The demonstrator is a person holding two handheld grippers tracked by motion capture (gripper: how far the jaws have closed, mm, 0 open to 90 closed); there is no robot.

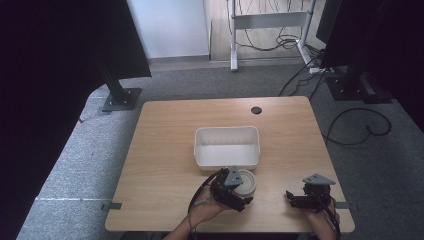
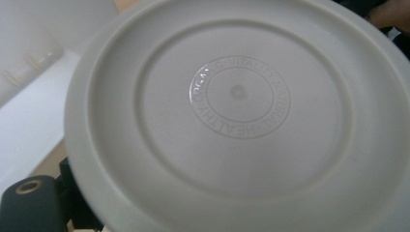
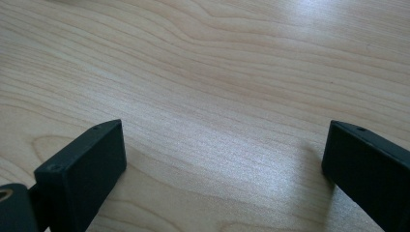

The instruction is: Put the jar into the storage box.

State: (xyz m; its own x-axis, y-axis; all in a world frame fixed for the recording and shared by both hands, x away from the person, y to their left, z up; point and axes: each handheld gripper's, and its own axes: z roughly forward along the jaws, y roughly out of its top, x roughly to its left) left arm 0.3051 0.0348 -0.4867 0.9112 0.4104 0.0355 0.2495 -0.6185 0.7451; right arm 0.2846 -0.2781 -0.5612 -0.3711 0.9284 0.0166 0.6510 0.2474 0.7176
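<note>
White round lid (image 1: 246, 181) at 6 o'clock of empty tub (image 1: 228, 146), probably gripped by left gripper (image 1: 234, 196); not yet in tub. Right gripper (image 1: 300, 199) open, idle on table (image 1: 165, 150).

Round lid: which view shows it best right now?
Left gripper view: the round lid sits close up, its raised lettering readable. In the high view it is small, partly behind the left gripper. Right gripper view has bare table.

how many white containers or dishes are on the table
2. A rectangular white bin sits mid-table. A round white plate is just in front of it, at the left gripper, its embossed underside facing that gripper's camera.
</note>
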